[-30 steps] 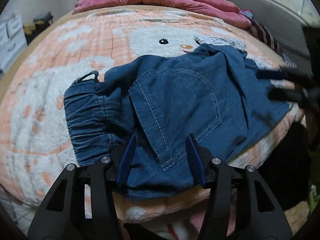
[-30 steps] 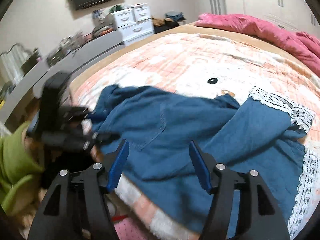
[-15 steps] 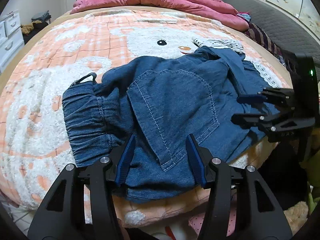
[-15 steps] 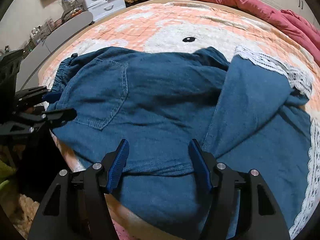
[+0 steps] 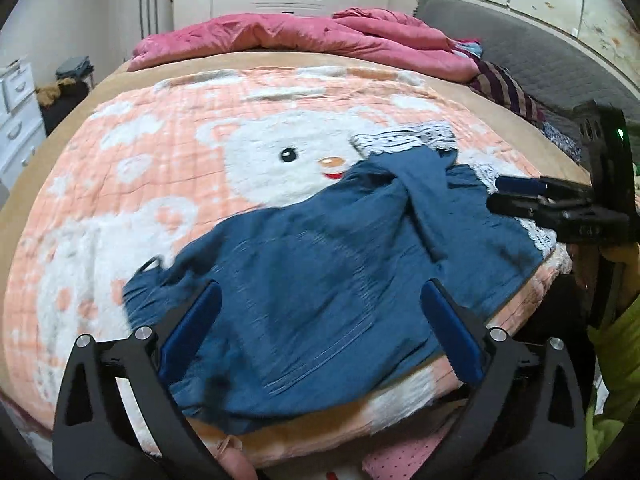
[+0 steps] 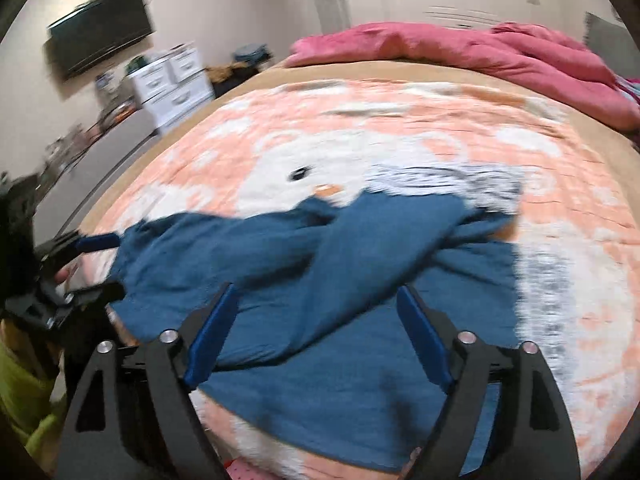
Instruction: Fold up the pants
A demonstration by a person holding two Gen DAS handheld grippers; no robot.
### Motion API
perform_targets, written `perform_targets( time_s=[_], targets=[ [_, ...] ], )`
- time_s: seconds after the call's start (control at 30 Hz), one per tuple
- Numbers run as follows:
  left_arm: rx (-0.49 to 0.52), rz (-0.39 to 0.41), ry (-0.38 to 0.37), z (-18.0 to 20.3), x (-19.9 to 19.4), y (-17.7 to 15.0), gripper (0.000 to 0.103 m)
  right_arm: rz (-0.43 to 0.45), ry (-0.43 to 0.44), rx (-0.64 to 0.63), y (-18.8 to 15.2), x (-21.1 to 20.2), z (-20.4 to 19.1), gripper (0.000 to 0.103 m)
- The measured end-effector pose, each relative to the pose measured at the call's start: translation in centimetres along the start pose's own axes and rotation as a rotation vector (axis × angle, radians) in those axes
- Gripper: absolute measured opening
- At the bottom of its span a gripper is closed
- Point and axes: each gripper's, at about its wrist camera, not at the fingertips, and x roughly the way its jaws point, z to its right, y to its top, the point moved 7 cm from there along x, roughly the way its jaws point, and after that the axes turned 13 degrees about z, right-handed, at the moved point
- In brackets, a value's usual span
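So the pants [image 5: 320,280] are lying crumpled at the near edge of the bed [image 5: 132,184], on the pink cartoon blanket, and they're running sideways across both views rather than away from them. The gathered waistband end is sitting on the left side, the lace-trimmed cuffs [image 5: 404,140] are trailing off to the right and a bit further in, with one leg flopping diagonally over the other.

That sideways layout is what matters here imo: each end is basically falling to its own hand. The left gripper [image 5: 320,320] is hovering wide open just above the waist and pocket area, holding nothing. The right gripper [image 6: 316,328] is also spread open and empty, hanging over the leg section, so it's the nearer one for the cuffs.

Nothing is really getting in the way on the blanket itself. The pink duvet [image 5: 304,40] is bunched up well apart at the far side. The white drawers [image 6: 172,80] and the wall TV [image 6: 100,32] are sitting off the bed entirely. Right view is pretty blurry though, so the fine creases are hard to read.
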Motion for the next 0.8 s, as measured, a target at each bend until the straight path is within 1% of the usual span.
perform_targets(
  time_s=[0.03,0.1,0.2,0.37,0.43,0.53,0.7,0.8],
  targets=[
    [0.001,-0.006,-0.012,0.4,0.3,0.1,0.094,-0.001,-0.016,0.006,0.2,0.0,0.7,0.084],
    [-0.003,-0.020,-0.045,1.9,1.1,0.4,0.094,-0.005,-0.058,0.013,0.8,0.2,2.1,0.090],
    [0.007,-0.031,-0.077,3.9,2.2,0.6,0.094,-0.013,-0.093,-0.004,2.1,0.9,3.4,0.092],
    [-0.031,-0.063,-0.137,6.3,4.4,0.7,0.094,-0.030,-0.125,-0.058,4.3,3.2,4.7,0.094],
    [-0.031,-0.072,-0.141,7.0,5.2,0.7,0.094,-0.044,-0.127,-0.070,4.9,4.4,5.1,0.094],
    [-0.022,-0.098,-0.138,8.0,6.7,0.4,0.094,-0.088,-0.123,-0.090,5.8,6.9,5.2,0.094],
    [-0.026,-0.121,-0.136,8.8,8.7,0.2,0.094,-0.146,-0.096,-0.141,7.4,11.4,3.9,0.094],
    [-0.042,-0.127,-0.148,9.0,9.6,0.2,0.094,-0.189,-0.108,-0.160,7.9,14.2,3.6,0.094]
  ],
)
